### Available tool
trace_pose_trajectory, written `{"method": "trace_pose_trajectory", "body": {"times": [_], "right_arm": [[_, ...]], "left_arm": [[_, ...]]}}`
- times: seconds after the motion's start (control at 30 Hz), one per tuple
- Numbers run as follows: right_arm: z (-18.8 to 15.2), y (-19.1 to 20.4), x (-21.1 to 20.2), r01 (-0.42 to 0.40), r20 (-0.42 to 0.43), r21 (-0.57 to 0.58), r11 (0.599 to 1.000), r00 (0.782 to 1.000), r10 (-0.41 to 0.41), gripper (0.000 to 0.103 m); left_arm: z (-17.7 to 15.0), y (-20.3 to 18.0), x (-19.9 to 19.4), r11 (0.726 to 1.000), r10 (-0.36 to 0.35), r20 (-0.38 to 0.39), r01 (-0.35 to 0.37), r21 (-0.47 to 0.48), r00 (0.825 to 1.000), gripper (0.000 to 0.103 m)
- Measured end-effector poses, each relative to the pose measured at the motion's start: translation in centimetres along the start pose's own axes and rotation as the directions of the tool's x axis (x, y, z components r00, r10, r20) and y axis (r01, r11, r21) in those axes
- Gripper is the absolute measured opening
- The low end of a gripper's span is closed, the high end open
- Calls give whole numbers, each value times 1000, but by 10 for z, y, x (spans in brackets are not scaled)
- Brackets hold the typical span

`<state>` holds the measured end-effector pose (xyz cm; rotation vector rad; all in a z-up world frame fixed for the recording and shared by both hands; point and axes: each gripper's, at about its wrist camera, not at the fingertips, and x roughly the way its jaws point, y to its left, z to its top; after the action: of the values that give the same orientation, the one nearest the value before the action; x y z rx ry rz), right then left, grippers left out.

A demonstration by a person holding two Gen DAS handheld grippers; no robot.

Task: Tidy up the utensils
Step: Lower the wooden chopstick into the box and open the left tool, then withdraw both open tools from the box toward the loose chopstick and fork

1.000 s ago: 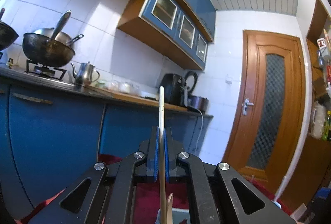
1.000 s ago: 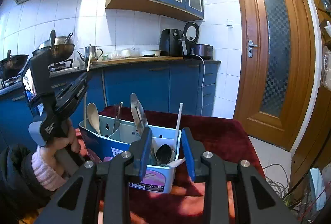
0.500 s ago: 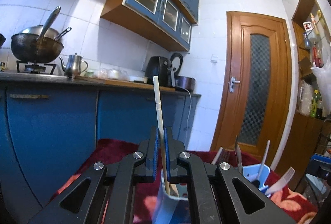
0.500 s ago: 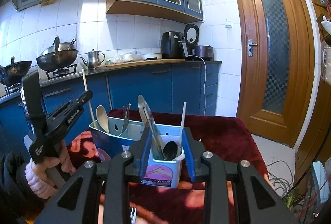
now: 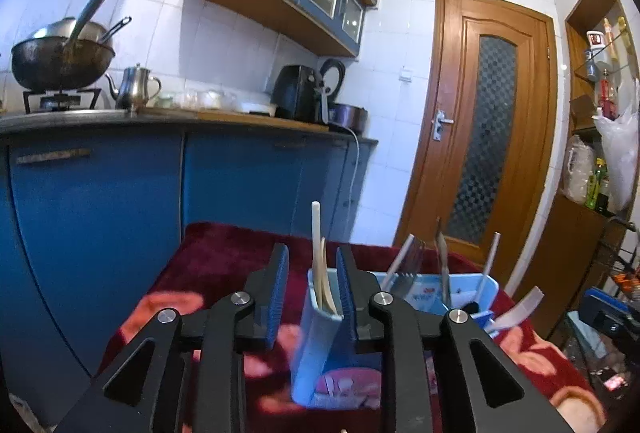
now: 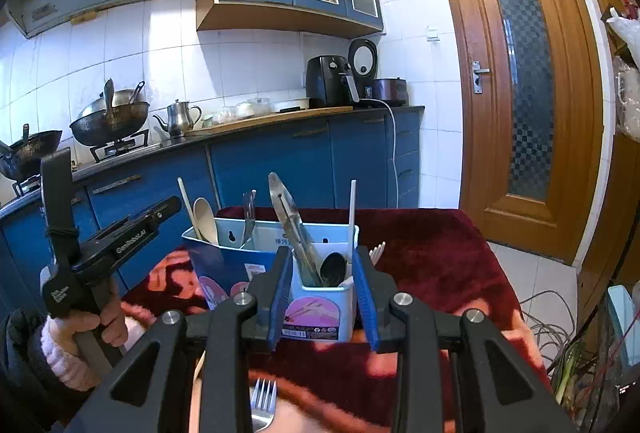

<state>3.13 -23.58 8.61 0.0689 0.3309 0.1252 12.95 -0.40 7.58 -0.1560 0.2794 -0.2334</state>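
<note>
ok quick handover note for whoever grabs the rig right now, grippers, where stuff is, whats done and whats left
Left gripper: open, empty, jaws either side of the chopstick that stands in the end compartment of the blue utensil box.
Right gripper: open, empty, in front of the box's near compartment.
Done: chopstick, wooden spoon, tongs and black spoon stand in the box.
Left: a metal fork lies on the red cloth below the right gripper; it probably goes in next.

The blue utensil caddy [image 5: 320,345] is seen close, from low over the red tablecloth [image 5: 224,257], by the left wrist camera. The same caddy [image 6: 320,309], counter [image 6: 240,129] and door [image 6: 516,81] are faced from nearer the right end.
</note>
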Motion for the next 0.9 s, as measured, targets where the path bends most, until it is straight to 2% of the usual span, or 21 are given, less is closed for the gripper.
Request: {"method": "trace_pose_trajectory", "body": {"times": [0.17, 0.47, 0.6, 0.9], "right_arm": [[-3, 0, -9, 3, 0, 24, 1000, 1000, -3, 36], [-12, 2, -27, 7, -19, 72, 997, 1000, -6, 38], [-19, 4, -35, 8, -37, 96, 995, 999, -5, 40], [-43, 2, -44, 32, -96, 142, 989, 995, -18, 44]], "left_arm": [[1, 2, -20, 1000, -15, -58, 15, -12, 998, 28], [-6, -3, -54, 999, -5, -151, 13, 49, 988, 33], [-15, -6, -64, 998, 6, -205, 8, 70, 979, 33], [-44, -13, -70, 996, 19, -338, 12, 91, 941, 34]]}}
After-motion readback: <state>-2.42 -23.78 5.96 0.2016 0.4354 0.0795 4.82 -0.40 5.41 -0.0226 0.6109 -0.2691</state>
